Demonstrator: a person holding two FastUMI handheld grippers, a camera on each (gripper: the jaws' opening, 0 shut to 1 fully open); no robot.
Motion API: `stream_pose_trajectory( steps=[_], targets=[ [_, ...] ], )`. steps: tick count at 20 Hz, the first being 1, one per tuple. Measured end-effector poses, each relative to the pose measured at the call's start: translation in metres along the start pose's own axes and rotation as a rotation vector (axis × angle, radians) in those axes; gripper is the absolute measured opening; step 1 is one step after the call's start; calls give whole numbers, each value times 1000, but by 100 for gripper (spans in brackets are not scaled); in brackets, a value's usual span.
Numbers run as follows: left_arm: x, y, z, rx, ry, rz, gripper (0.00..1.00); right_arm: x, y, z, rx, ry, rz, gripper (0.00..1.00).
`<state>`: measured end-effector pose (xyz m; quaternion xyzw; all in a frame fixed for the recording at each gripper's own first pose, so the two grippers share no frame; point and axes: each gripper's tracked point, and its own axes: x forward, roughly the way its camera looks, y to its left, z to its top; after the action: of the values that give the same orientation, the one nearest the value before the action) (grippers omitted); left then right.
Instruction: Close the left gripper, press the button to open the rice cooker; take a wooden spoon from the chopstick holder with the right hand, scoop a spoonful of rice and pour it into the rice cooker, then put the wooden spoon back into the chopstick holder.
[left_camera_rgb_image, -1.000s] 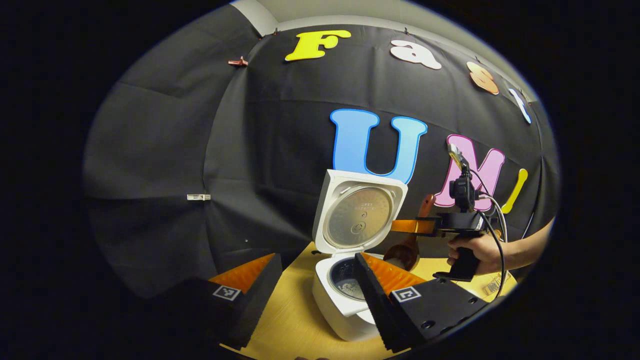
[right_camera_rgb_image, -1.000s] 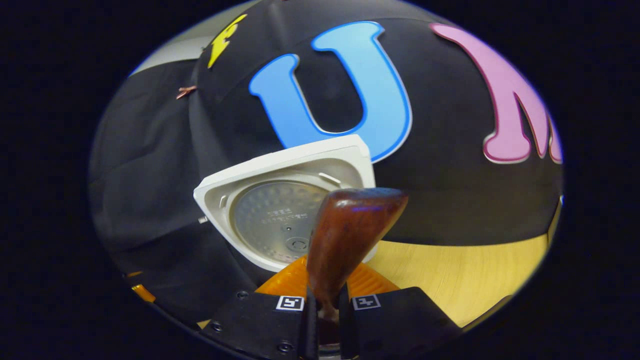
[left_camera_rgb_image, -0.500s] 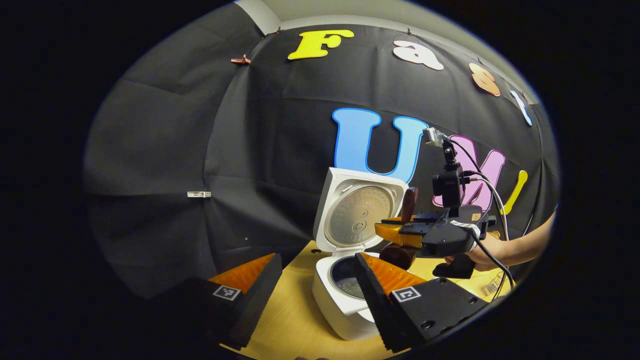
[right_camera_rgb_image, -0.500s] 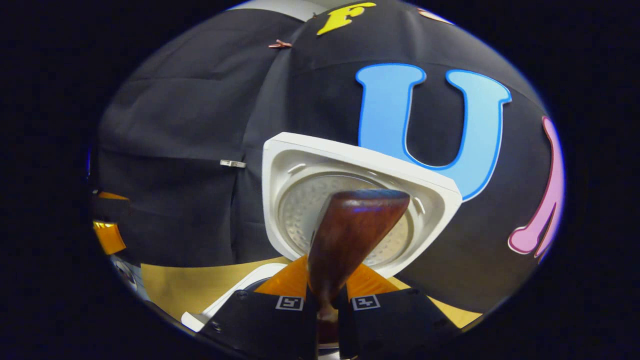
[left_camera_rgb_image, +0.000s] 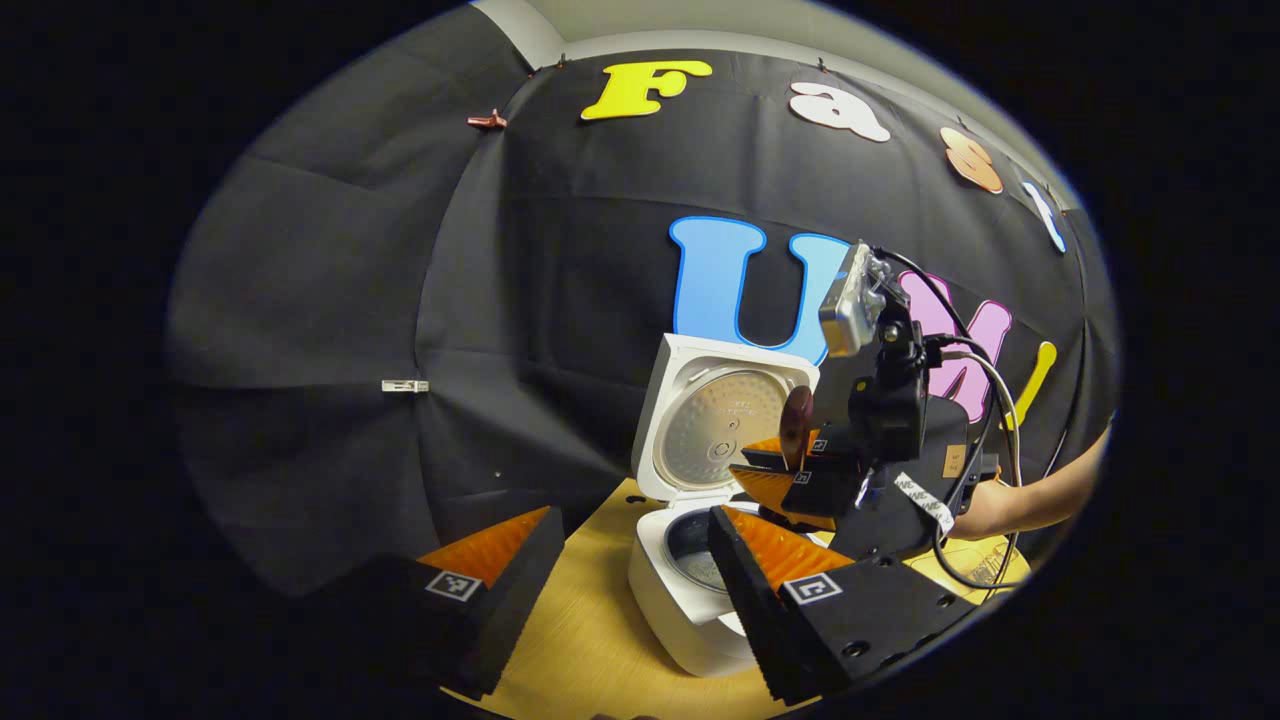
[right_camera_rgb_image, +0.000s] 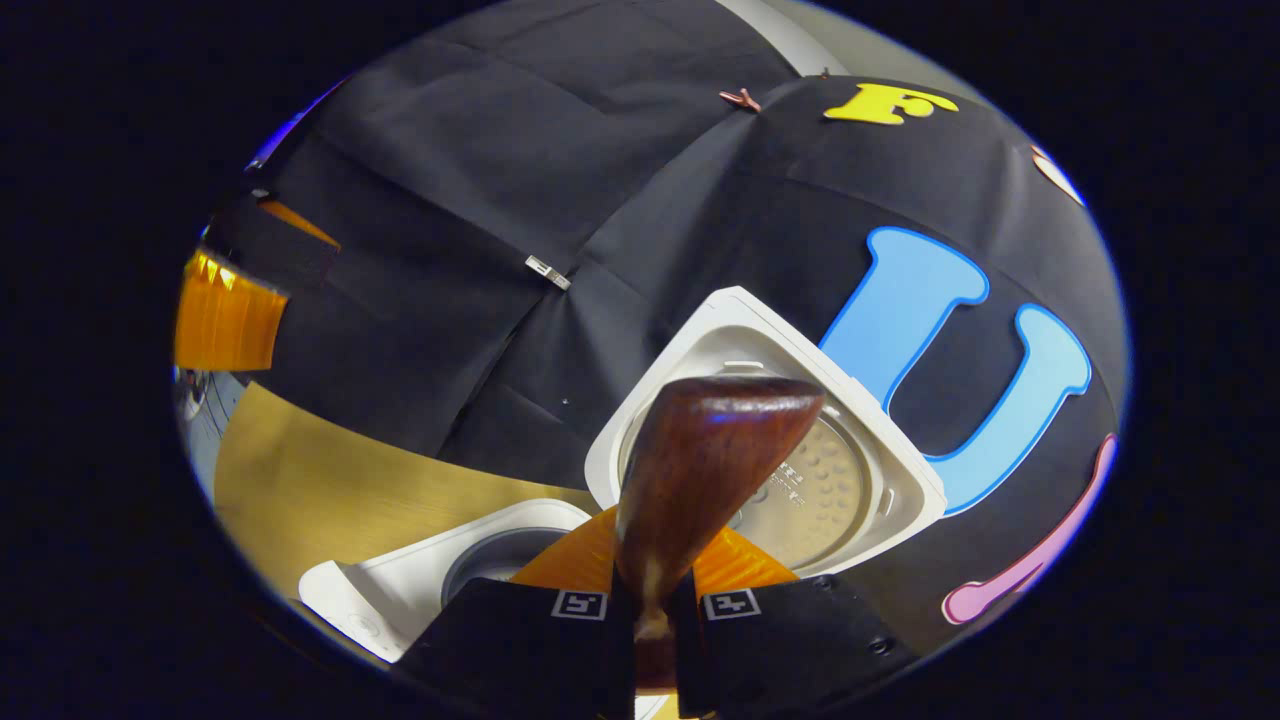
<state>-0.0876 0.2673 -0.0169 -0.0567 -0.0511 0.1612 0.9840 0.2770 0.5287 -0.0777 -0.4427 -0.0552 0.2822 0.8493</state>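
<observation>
The white rice cooker (left_camera_rgb_image: 690, 610) stands on the wooden table with its lid (left_camera_rgb_image: 722, 425) raised upright. Its dark inner pot (left_camera_rgb_image: 695, 555) lies open between my left gripper's (left_camera_rgb_image: 630, 515) fingers, which are spread wide with nothing held. My right gripper (right_camera_rgb_image: 655, 560) is shut on the dark wooden spoon's handle (right_camera_rgb_image: 700, 460). In the left gripper view that gripper (left_camera_rgb_image: 800, 475) hangs tilted just above the pot's right side, held by a hand (left_camera_rgb_image: 985, 500). The spoon's bowl is hidden under the gripper. The lid (right_camera_rgb_image: 720, 320) and the cooker body (right_camera_rgb_image: 400, 590) sit behind the handle.
The yellow wooden table (left_camera_rgb_image: 590, 640) runs out in front and left of the cooker. A small wire object (left_camera_rgb_image: 985, 565) lies at the table's right edge. Cables (left_camera_rgb_image: 985, 400) loop off the right gripper. The other gripper (right_camera_rgb_image: 230, 300) shows at the far left of the right gripper view.
My right gripper has rolled and swung round over the cooker with the spoon, so its view now tilts and shows the pot. The left gripper has hardly moved.
</observation>
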Motion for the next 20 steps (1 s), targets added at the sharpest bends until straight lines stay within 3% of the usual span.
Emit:
stream_pose_trajectory(
  steps=[3, 6, 11, 14, 15, 16, 20],
  targets=[
    [-5, 1, -3, -8, 4, 7, 94, 3, -18, -2, 254, 18, -17, 20],
    [-8, 2, -5, -12, 4, 10, 94, -2, -37, -10, 592, 38, -19, 20],
    [-6, -5, 3, -1, -4, -2, 94, -18, -77, -21, 1090, -18, -60, 20],
    [-2, -14, 11, 14, -19, -22, 94, -42, -110, -30, 1196, -72, -107, 20],
    [0, -19, 11, 16, -17, -30, 89, -51, -119, -30, 1209, -91, -114, 20],
    [2, -23, 11, 18, -16, -38, 94, -60, -126, -28, 1220, -112, -113, 20],
    [12, -51, 10, 30, -6, -90, 94, -108, -162, -42, 1247, -167, -152, 20]
  ],
)
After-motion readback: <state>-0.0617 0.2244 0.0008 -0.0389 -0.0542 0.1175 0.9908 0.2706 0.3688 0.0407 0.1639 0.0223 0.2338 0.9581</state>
